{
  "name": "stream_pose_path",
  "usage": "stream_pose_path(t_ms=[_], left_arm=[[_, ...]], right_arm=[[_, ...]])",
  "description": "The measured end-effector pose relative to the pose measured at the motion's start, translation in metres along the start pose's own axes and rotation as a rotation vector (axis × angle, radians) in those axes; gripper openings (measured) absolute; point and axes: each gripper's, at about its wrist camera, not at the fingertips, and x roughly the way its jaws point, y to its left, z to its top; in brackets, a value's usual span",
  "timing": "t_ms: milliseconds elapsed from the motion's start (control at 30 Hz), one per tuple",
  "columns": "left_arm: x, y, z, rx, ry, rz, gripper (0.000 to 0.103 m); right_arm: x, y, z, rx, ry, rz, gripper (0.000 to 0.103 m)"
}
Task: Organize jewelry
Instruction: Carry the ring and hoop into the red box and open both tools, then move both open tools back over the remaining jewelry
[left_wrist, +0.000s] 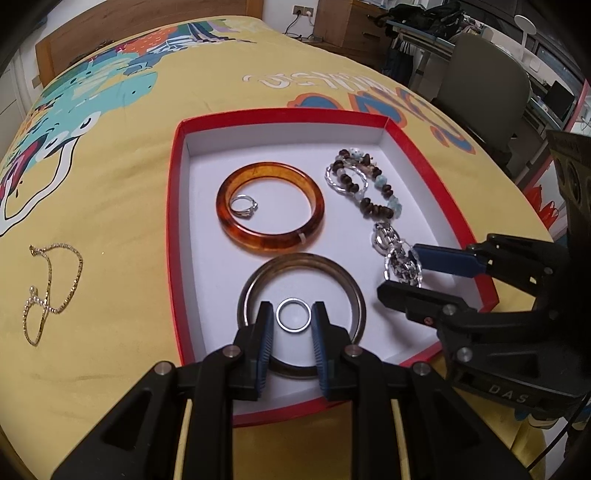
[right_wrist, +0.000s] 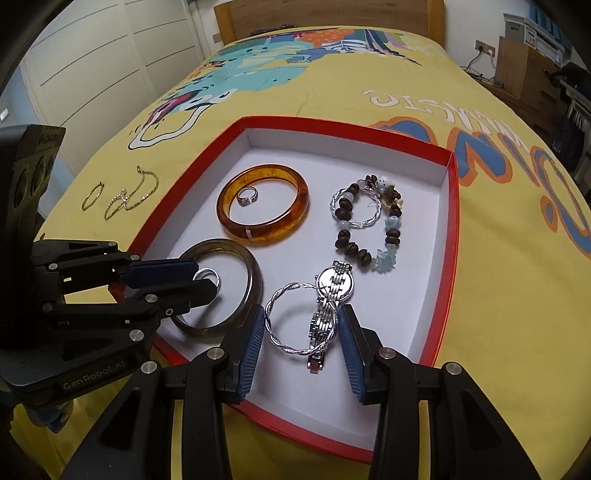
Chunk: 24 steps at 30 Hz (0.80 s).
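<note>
The left gripper (left_wrist: 292, 320) points steeply down into the red box (left_wrist: 173, 206). Its jaws stand slightly apart, one on either side of a plain silver ring (left_wrist: 292, 314). A narrow gap shows between each blue pad and the ring, so the pads do not press on it. The ring lies on the white box floor inside a grey bangle (left_wrist: 354, 291), at the near left of the box.

The right gripper (right_wrist: 301, 325) also points down into the box, at its near right. Its jaws stand moderately apart. They straddle a twisted silver hoop (right_wrist: 275, 338) and the band of a silver watch (right_wrist: 334, 280), which overlap on the floor. The left pad lies at the edge of the hoop; whether it touches cannot be told. The right pad stands just beside the watch band.

Beyond the grey bangle lies an amber bangle (left_wrist: 271, 240), with a small stone-set ring (left_wrist: 243, 206) inside it. At the far right of the box, a beaded bracelet (right_wrist: 391, 236) of dark and pale blue beads lies tangled with a second twisted hoop (right_wrist: 354, 221).

The box rests on a yellow printed bedspread (left_wrist: 110, 184). A thin gold chain (left_wrist: 48, 288) lies on the bedspread, left of the box and well apart from it.
</note>
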Motion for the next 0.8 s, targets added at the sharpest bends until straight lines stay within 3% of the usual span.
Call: stream_pose_path(t_ms=[500,633,800], left_arm=[[-0.041,0.0,-0.005,-0.014,-0.036,-0.012,0.021],[-0.066,0.006,-0.012,-0.051,-0.071,-0.007,0.029],[-0.094,0.011,-0.031,-0.092,-0.103,0.011,0.03]], right_arm=[[-0.033,0.006,-0.008,0.028,-0.017,-0.041,0.046],[-0.056,0.012,-0.01,0.038,-0.051,-0.046,0.046],[-0.084,0.022,-0.013,0.067,-0.094,-0.05,0.05]])
